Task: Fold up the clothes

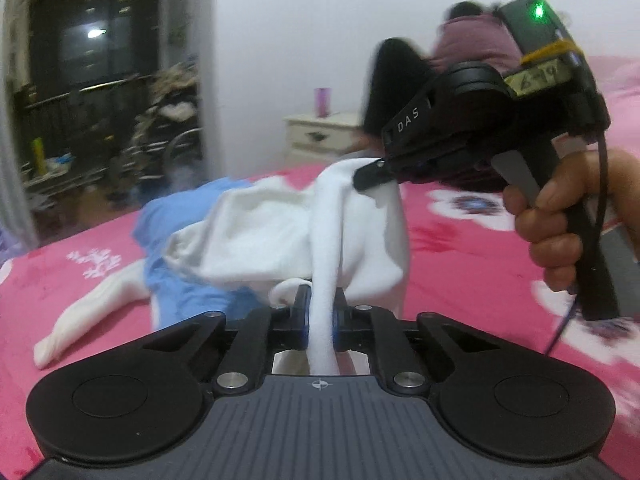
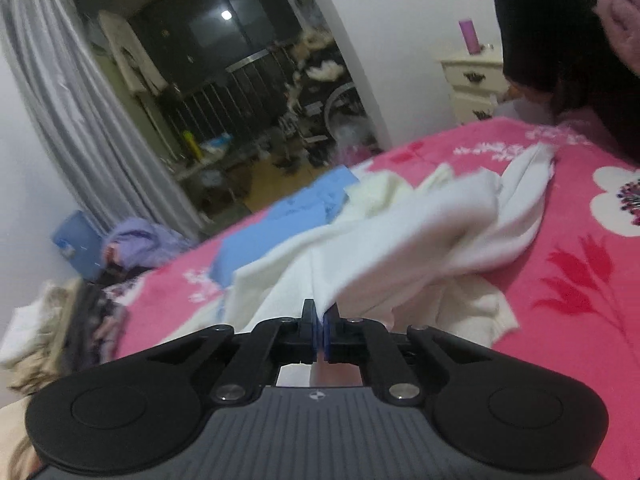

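Note:
A white garment lies bunched on the pink flowered bedspread, partly lifted. My left gripper is shut on a stretched band of its white cloth that runs up between the fingers. In the left wrist view my right gripper, held by a hand, pinches the same garment at its raised upper edge. In the right wrist view the right gripper is shut on a fold of the white garment. A blue garment lies under and left of the white one; the blue garment shows beyond it.
A person in dark trousers and a mauve top sits on the bed's far side. A cream nightstand with a purple cup stands by the wall. Clothes are piled at the bed's left edge. A cluttered balcony lies behind grey curtains.

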The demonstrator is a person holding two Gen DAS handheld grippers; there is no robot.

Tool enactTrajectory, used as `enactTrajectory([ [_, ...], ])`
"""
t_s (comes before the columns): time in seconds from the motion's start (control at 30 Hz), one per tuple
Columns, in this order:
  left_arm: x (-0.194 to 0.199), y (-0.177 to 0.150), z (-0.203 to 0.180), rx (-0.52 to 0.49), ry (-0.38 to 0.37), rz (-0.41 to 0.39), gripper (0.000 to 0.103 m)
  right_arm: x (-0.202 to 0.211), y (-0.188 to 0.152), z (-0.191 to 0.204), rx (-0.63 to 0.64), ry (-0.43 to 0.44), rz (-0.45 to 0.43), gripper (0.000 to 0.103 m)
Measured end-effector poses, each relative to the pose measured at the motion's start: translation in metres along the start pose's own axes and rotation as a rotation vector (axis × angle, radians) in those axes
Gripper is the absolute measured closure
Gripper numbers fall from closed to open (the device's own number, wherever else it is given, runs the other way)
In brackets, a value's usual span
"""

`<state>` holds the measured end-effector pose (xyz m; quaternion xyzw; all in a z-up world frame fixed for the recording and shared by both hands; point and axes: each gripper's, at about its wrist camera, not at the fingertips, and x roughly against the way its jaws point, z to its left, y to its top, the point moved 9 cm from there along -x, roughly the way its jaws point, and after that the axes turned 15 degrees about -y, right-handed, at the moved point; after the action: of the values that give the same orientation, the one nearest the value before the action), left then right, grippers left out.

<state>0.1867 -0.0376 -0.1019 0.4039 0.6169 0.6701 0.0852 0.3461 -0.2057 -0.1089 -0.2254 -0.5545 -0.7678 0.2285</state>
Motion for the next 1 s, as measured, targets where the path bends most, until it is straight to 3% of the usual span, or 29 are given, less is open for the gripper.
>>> enactTrajectory([
  [0.07,0.011,-0.003,-0.02,-0.016,-0.052,0.008,0.096,0.036,-0.012,-0.01,-0.012,0.016,-0.009,0.098],
  [0.1,-0.011,-0.005,-0.01,-0.011,-0.081,0.029,0.097,0.054,-0.018,-0.016,-0.019,0.025,-0.014,0.098],
  [0.3,0.044,-0.046,-0.091,-0.088,-0.31,0.121,0.101,0.156,-0.081,-0.053,-0.105,0.062,0.002,0.098],
  [0.47,0.064,-0.096,-0.116,-0.038,-0.414,0.265,0.101,0.223,-0.148,-0.085,-0.191,0.029,0.045,0.098],
  [0.53,0.069,-0.115,-0.12,-0.014,-0.445,0.324,0.101,0.231,-0.18,-0.101,-0.22,-0.016,0.101,0.098],
  [0.67,0.07,-0.137,-0.115,0.008,-0.483,0.459,0.099,0.242,-0.243,-0.132,-0.266,-0.111,0.224,0.098],
  [0.73,0.072,-0.141,-0.109,-0.002,-0.501,0.503,0.097,0.244,-0.261,-0.141,-0.291,-0.112,0.287,0.1],
  [0.83,0.076,-0.133,-0.103,-0.009,-0.483,0.491,0.072,0.25,-0.266,-0.15,-0.284,-0.157,0.322,0.098],
  [0.9,0.074,-0.122,-0.093,0.019,-0.443,0.464,0.066,0.254,-0.259,-0.158,-0.302,-0.174,0.314,0.096],
  [0.93,0.068,-0.119,-0.085,0.045,-0.417,0.45,0.063,0.254,-0.254,-0.163,-0.307,-0.178,0.306,0.09],
  [1.0,0.059,-0.115,-0.076,0.104,-0.367,0.427,0.053,0.247,-0.244,-0.171,-0.319,-0.184,0.289,0.07],
])
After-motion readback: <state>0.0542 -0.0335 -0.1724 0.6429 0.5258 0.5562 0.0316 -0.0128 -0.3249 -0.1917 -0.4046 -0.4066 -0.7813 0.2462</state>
